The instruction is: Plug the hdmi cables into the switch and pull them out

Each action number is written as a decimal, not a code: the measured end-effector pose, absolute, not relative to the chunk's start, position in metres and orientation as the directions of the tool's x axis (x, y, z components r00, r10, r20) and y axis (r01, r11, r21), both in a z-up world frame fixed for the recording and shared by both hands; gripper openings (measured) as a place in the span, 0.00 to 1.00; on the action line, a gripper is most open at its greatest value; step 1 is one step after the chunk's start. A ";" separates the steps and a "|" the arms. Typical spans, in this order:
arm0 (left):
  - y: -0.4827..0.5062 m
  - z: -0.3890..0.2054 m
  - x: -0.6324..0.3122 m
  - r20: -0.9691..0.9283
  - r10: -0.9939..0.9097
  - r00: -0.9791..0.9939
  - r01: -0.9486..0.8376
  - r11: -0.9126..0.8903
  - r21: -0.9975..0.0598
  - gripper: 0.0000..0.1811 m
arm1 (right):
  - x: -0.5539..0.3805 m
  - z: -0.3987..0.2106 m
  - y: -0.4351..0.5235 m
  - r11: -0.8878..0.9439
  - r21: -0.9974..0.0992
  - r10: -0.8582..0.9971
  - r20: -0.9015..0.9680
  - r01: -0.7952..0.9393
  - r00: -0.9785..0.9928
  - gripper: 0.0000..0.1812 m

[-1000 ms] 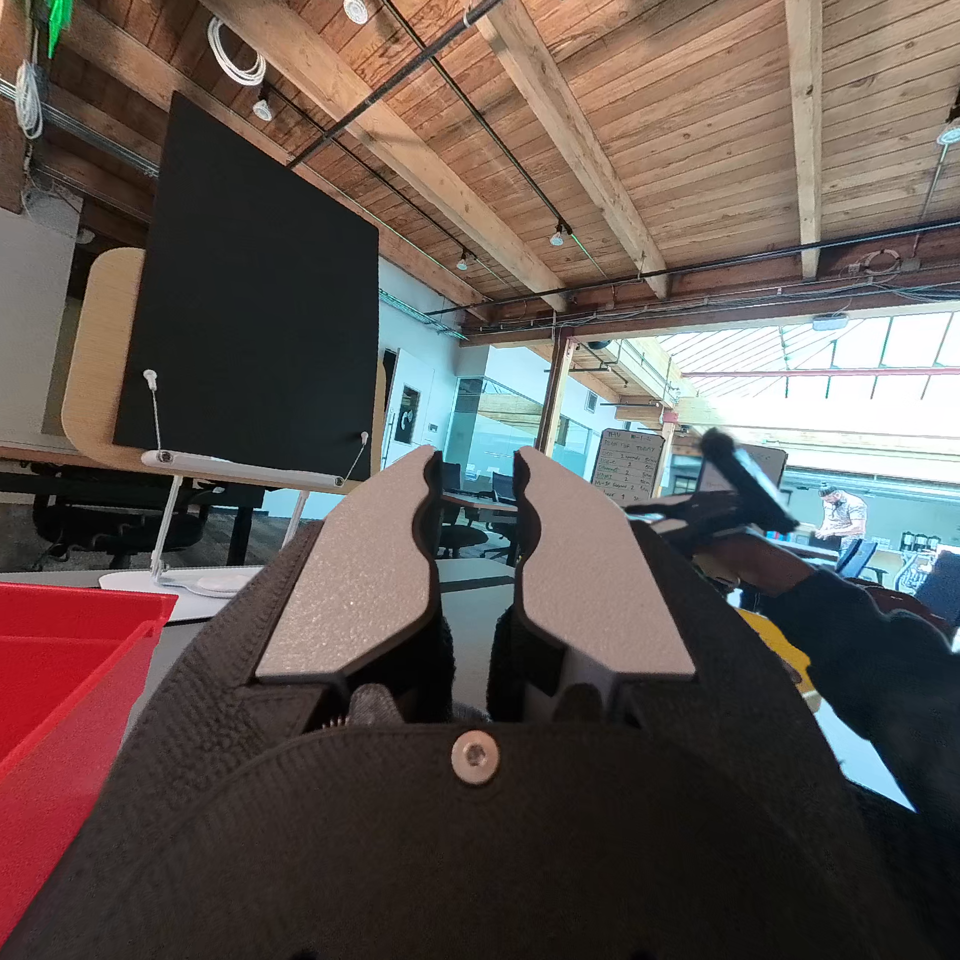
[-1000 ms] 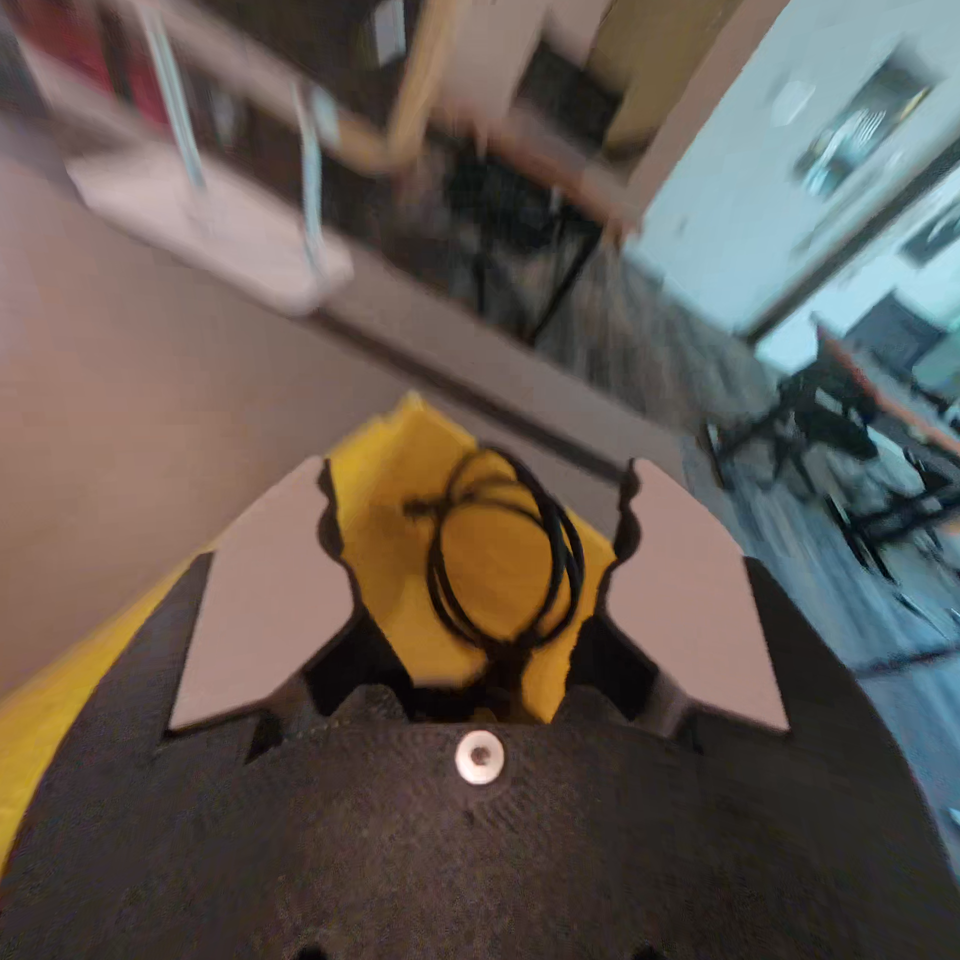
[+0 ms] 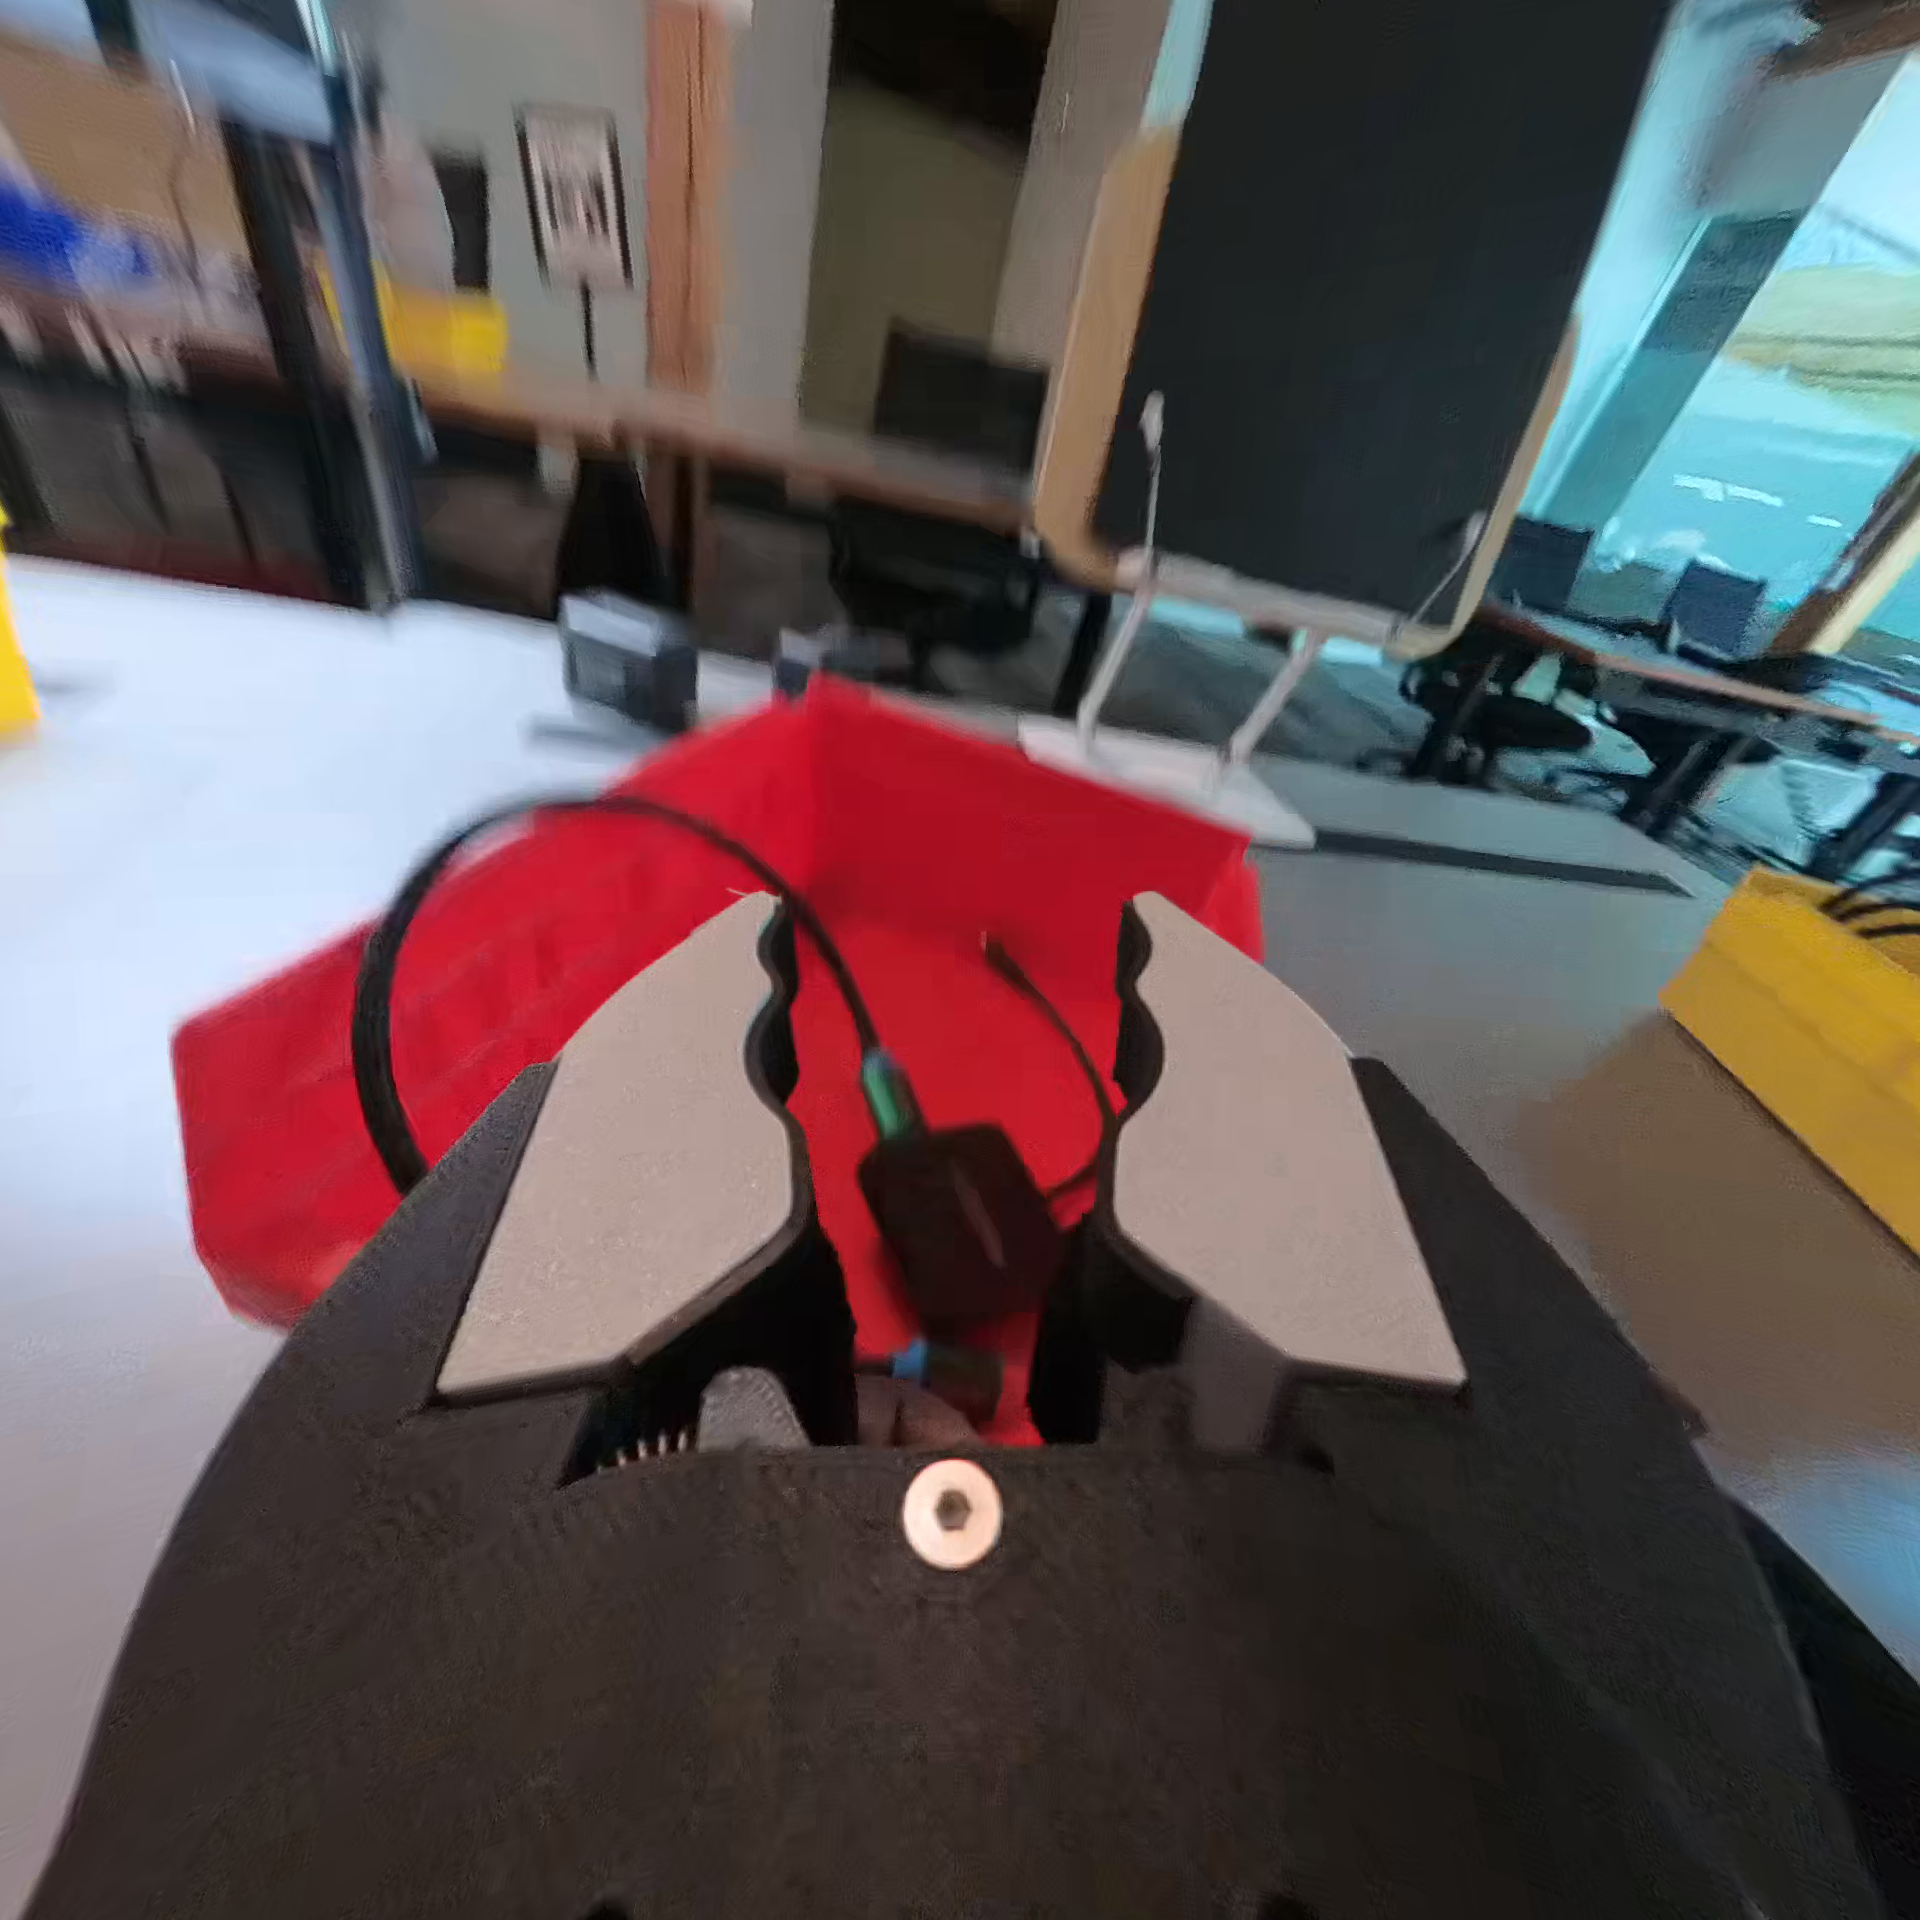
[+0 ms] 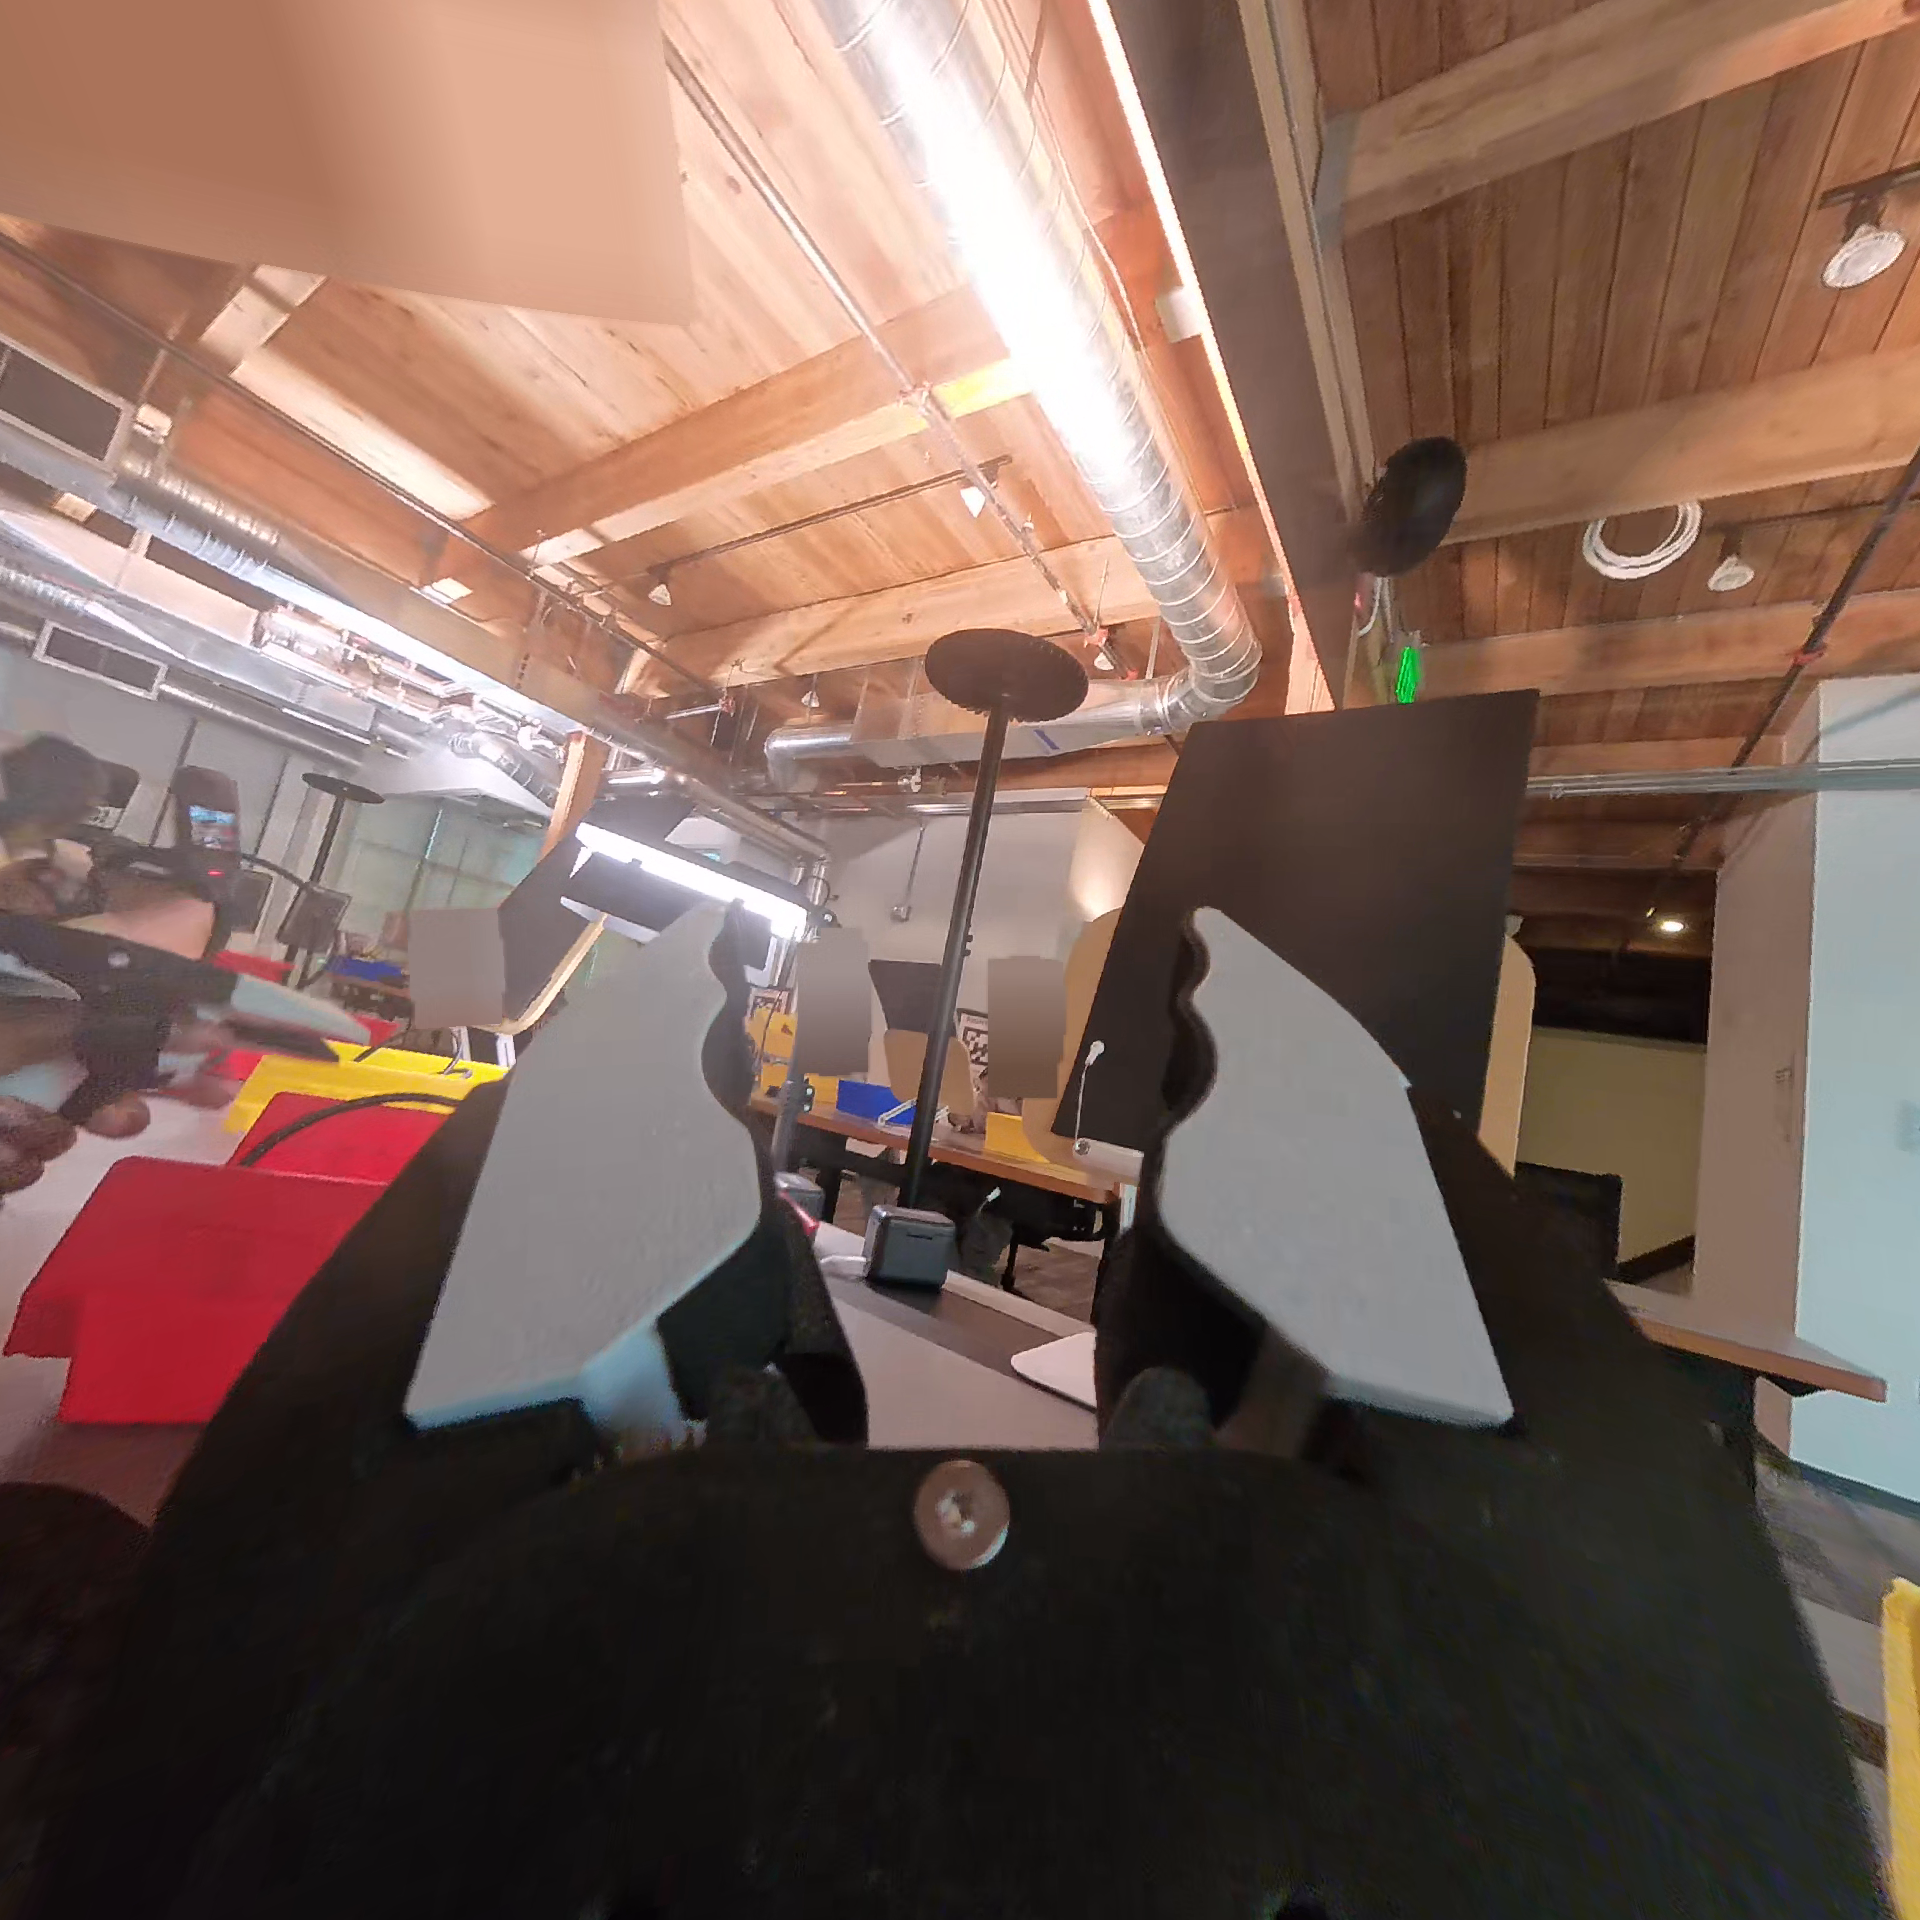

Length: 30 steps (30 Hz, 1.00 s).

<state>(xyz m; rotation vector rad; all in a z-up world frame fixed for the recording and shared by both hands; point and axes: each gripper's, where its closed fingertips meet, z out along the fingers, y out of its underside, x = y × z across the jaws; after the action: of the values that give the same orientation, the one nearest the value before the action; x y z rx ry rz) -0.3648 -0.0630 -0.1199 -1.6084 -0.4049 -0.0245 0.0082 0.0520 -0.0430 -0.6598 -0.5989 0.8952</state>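
two grippers, both with fingers spread and empty. left gripper [image 3: 951,1023] hangs over a red bin [image 3: 1039,831] at frame centre, framing the black switch [image 3: 961,1210] and its cables [image 3: 416,935]. right gripper [image 4: 956,1039] points at the ceiling. step: reaching; next, likely lower and close on the switch.

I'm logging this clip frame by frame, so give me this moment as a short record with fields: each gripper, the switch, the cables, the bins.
left gripper: open, above the red bin, aimed down at the switch
right gripper: open, empty, pointing up toward the ceiling
switch: small black box lying in the red bin
cables: one black cable with a green-collared plug at the switch, looping over the bin's left wall; a thinner one on its right
yellow bin: right of the red bin, holds more black cables
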 end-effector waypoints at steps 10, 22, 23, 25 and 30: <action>-0.083 -0.203 -0.405 0.029 0.449 0.893 0.260 -0.462 -0.848 0.35 | -0.010 -0.055 0.043 0.516 -0.758 0.825 0.314 -0.400 0.470 0.42; -0.103 -0.203 -0.464 -0.218 0.714 0.665 0.172 -0.431 -0.886 0.39 | -0.013 -0.058 0.042 0.517 -0.764 0.825 0.326 -0.386 0.460 0.41; -0.104 -0.204 -0.467 -0.261 0.720 0.643 0.158 -0.458 -0.875 0.39 | -0.013 -0.058 0.042 0.520 -0.764 0.824 0.329 -0.383 0.462 0.41; -0.108 -0.208 -0.471 -0.310 0.721 0.620 0.150 -0.497 -0.855 0.32 | -0.012 -0.058 0.042 0.526 -0.760 0.821 0.334 -0.382 0.463 0.41; -0.102 -0.202 -0.462 -0.224 0.689 0.689 0.129 -0.420 -0.898 0.08 | -0.014 -0.059 0.042 0.532 -0.762 0.816 0.344 -0.369 0.465 0.40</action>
<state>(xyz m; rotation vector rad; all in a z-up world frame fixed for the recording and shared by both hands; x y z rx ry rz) -0.4618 -0.1017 -0.2015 -1.9309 -0.6347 0.7269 -0.0138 0.0418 -0.0592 -0.6659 -0.7733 0.7971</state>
